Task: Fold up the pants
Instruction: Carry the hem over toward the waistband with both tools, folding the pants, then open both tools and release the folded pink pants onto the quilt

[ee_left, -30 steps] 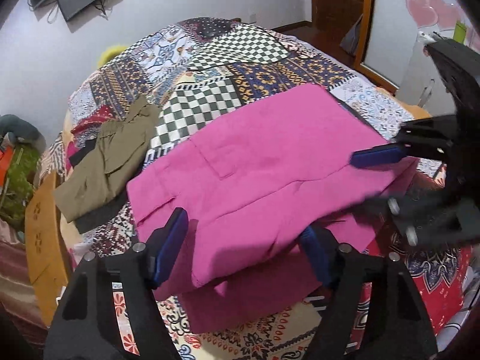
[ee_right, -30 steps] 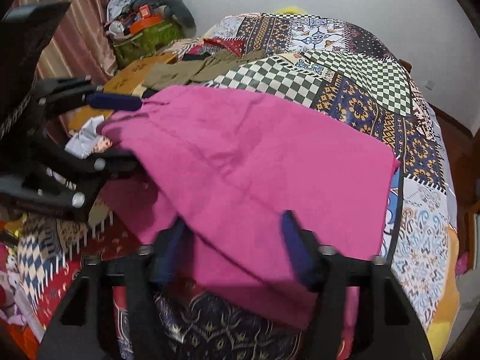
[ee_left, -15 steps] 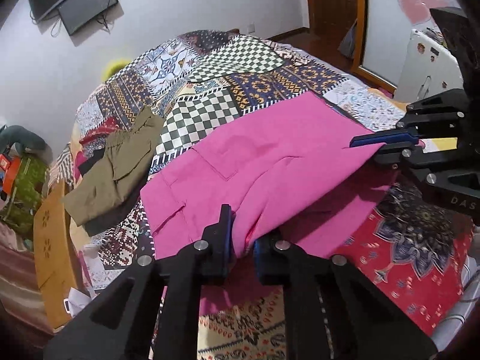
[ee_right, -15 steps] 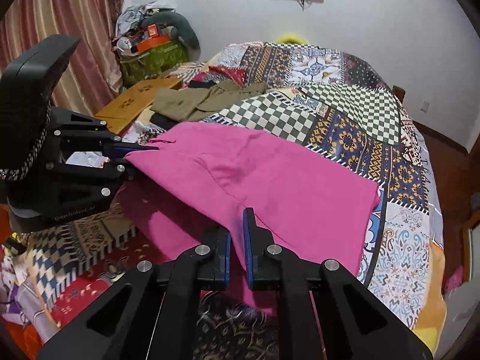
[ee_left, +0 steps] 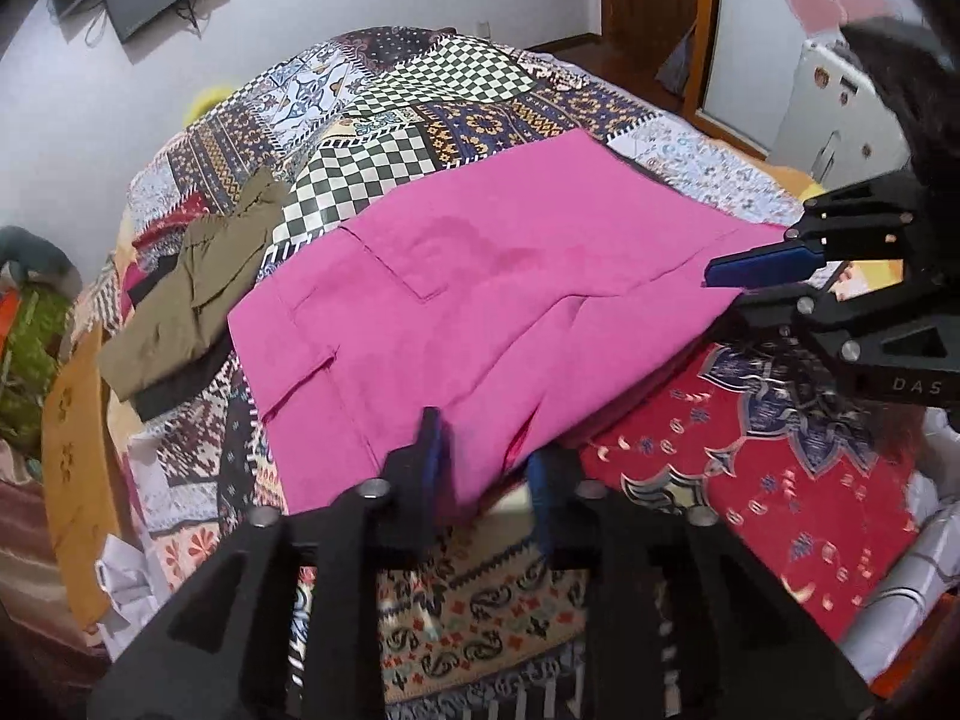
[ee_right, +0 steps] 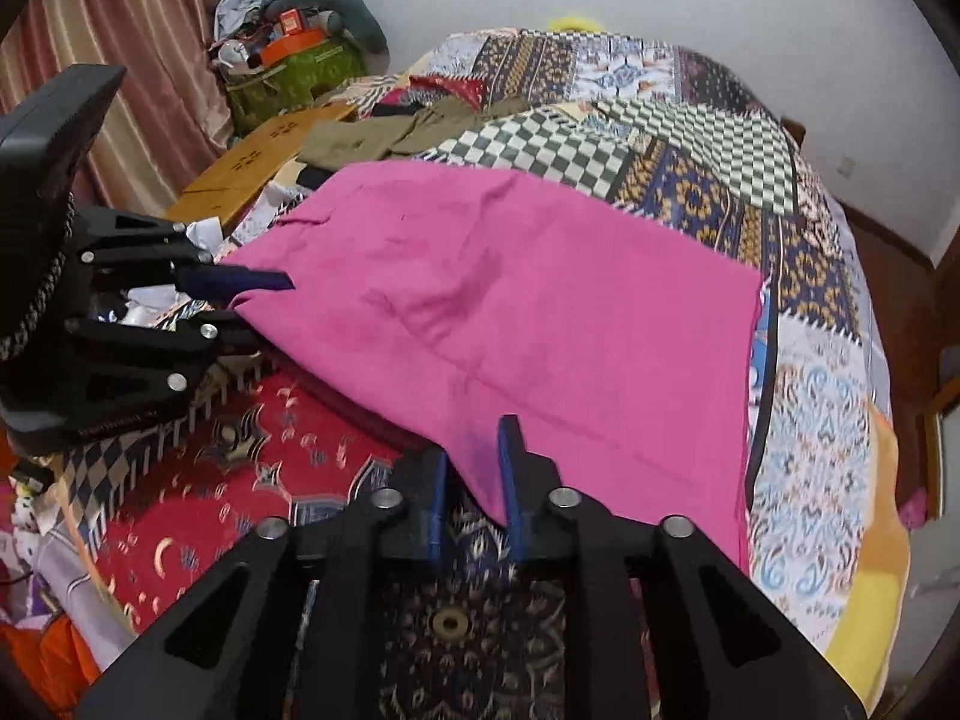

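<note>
Pink pants (ee_left: pixel 480 276) lie folded over on the patchwork quilt (ee_left: pixel 420 96), the near edge toward me. My left gripper (ee_left: pixel 486 468) has its jaws opening, with the near pink edge loose between its blue pads and no pad pressing on it. My right gripper (ee_right: pixel 474 486) is also opening, the pants' near corner (ee_right: pixel 474 456) lying in the gap between its fingers. Each gripper shows in the other's view: the right gripper (ee_left: pixel 738 288) at the pants' right edge, the left gripper (ee_right: pixel 252 306) at their left edge.
Folded olive pants (ee_left: pixel 192 288) lie on dark cloth on the quilt's far left. A wooden board (ee_left: pixel 72 450) runs along the bed's left side, with a green bag (ee_right: pixel 294 72) of clutter beyond it. A red patterned patch (ee_left: pixel 750 480) lies near me. White cabinet (ee_left: pixel 840 114) at right.
A second ago both grippers stood wide around the pants' near edge. Half a second ago they were shut on it. Now both jaws have parted and the pink edge lies farther onto the bed.
</note>
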Tool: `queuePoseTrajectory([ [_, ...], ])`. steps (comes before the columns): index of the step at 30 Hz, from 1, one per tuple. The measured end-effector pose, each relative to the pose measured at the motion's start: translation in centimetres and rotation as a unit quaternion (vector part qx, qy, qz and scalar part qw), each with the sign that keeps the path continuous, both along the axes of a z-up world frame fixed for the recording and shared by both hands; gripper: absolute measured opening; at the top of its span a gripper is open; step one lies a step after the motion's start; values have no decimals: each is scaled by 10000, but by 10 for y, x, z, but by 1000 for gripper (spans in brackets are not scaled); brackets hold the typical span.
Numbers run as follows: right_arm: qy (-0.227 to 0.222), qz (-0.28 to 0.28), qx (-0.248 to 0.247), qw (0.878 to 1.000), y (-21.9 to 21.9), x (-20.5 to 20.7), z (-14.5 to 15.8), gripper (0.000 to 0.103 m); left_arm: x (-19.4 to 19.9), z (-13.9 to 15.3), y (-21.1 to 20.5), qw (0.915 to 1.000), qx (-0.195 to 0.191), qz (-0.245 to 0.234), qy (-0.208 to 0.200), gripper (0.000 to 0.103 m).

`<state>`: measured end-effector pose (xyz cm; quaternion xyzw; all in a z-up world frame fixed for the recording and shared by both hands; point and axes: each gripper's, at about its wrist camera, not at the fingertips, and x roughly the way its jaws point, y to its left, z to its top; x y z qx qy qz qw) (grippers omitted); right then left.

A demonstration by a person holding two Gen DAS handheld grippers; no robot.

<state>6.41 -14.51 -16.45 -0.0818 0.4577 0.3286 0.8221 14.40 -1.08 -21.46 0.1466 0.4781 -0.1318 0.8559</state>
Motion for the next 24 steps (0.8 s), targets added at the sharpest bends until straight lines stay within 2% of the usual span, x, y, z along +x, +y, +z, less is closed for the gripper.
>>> queuePoseTrajectory([
  [1,32,-18,29,10000,-3,-2,1,26,-3,3,3,10000,-76,14,1,42],
  [3,67,-71,136,9999,-9,-6,6,33,-8,9,7,9999,-146,20,-31,45],
  [7,-36,-102,405,9991,-18,-12,25,33,-13,26,16,9992,-338,13,-194,56],
  [14,-162,-284,831,9960,-10,-1,44,37,10,50,29,9945,-794,568,-387,58],
  [20,305,-402,880,9948,8,18,20,37,35,24,39,9874,-1126,1110,101,58],
  [24,596,-393,545,9960,10,22,-8,37,36,-12,45,9880,-870,1210,398,58],
])
